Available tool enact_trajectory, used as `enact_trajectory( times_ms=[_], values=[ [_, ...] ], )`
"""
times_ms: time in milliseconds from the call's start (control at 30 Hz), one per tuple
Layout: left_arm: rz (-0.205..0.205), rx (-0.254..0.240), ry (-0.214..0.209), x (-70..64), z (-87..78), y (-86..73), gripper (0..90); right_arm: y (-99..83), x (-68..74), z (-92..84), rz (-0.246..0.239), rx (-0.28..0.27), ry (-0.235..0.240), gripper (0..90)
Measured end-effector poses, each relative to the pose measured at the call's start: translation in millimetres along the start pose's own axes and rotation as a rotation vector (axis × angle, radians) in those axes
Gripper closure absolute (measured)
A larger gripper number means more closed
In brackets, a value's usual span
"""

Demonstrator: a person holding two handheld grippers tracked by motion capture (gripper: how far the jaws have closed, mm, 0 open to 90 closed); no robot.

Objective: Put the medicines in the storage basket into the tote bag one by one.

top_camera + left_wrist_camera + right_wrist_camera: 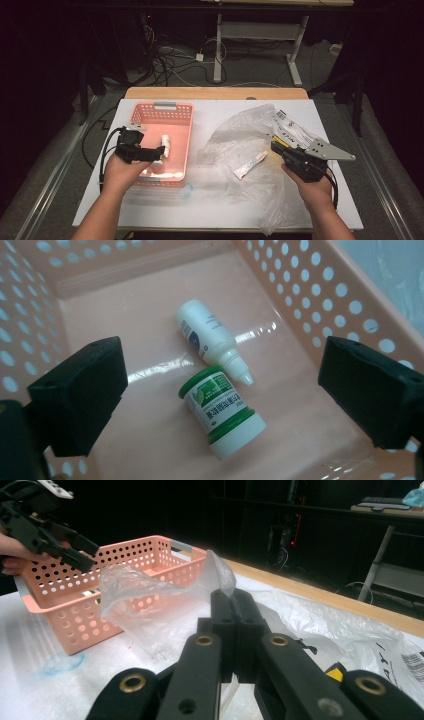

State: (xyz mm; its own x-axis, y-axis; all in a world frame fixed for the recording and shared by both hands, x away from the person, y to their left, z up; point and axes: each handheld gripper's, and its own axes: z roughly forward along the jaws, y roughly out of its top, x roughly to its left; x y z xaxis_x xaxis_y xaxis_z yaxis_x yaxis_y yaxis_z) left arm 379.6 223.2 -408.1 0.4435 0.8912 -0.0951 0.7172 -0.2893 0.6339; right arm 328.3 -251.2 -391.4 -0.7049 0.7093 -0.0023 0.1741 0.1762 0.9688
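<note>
The left gripper point(220, 390) hovers open-jawed over the pink basket point(181, 137) at nine o'clock on the table, where a green-capped jar point(222, 412) and a white dropper bottle point(210, 337) lie touching. At three o'clock, the right gripper point(232, 600) pinches the clear plastic bag point(150, 600).

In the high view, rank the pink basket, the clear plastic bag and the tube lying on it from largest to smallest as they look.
1. clear plastic bag, crumpled, so its spread is rough
2. pink basket, noticeably smaller in spread
3. tube, by far the smallest
</note>
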Motion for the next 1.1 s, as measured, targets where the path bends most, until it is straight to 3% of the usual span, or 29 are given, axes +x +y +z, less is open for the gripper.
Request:
enact_trajectory(
  times_ms=[200, 467, 567, 633, 800, 1100],
  values=[
    [-0.076, 0.108, -0.068, 15.0, 15.1, 11.1, 10.6, -1.1, 0.3, 1.6, 0.006, 0.005, 0.005, 90.0],
    [-0.110, 0.254, -0.032, 16.9, 31.4, 19.9, 22.7, 0.0, -0.5, -0.2, 0.003, -0.002, 0.001, 90.0],
    [-0.161, 0.330, -0.069, 20.3, 38.8, 20.4, 25.1, 0.5, 0.1, -1.1, 0.007, -0.003, -0.001, 90.0],
    [-0.217, 0.383, -0.083, 23.5, 44.0, 20.2, 26.4, 0.7, 0.0, -1.2, 0.007, -0.004, -0.001, 90.0],
    [-0.279, 0.446, -0.087, 29.4, 50.5, 18.6, 31.2, 0.9, -0.2, -1.7, 0.004, -0.005, -0.001, 90.0],
    [-0.296, 0.512, -0.096, 24.8, 59.5, 19.6, 43.8, 1.2, 0.5, -2.2, 0.001, -0.006, -0.004, 90.0]
  ],
)
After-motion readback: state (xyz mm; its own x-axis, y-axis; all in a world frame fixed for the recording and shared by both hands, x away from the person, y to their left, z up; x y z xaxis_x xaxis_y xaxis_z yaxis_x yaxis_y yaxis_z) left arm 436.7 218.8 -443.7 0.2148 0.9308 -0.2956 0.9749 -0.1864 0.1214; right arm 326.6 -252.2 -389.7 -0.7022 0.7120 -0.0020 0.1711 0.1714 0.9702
